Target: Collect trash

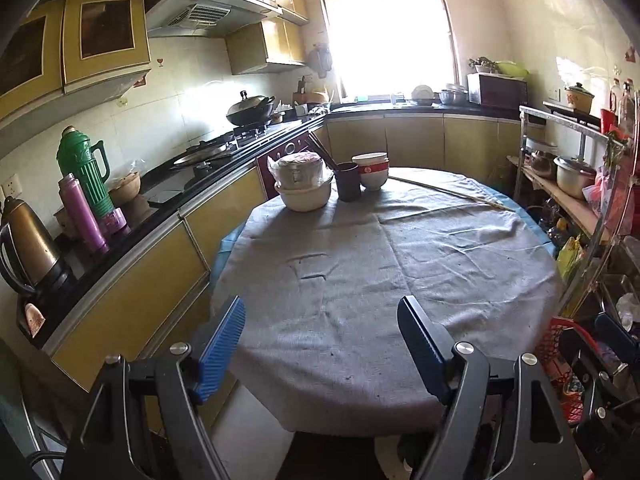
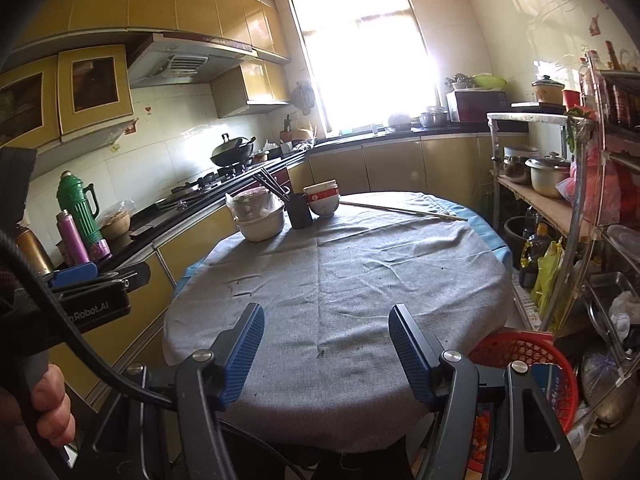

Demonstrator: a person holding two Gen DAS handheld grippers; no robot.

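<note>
A round table under a grey cloth [image 1: 380, 260] fills both views, with small dark specks on the cloth [image 2: 360, 272]. My left gripper [image 1: 322, 312] hangs open over the table's near edge, nothing between its blue pads. My right gripper [image 2: 326, 316] is open and empty too, beside it at the same edge. A red mesh basket [image 2: 520, 356] stands low at the table's right side. At the far side sit a plastic-wrapped pot on a bowl [image 1: 304, 184], a dark cup with chopsticks [image 1: 348, 182], stacked red-and-white bowls [image 1: 372, 170] and a long thin stick [image 1: 448, 191].
A black counter along the left carries a green thermos [image 1: 82, 164], a kettle [image 1: 28, 244] and a wok [image 1: 250, 110]. A metal rack [image 2: 560, 216] with pots, bottles and bags crowds the right. A hand [image 2: 52, 404] grips the left tool's handle.
</note>
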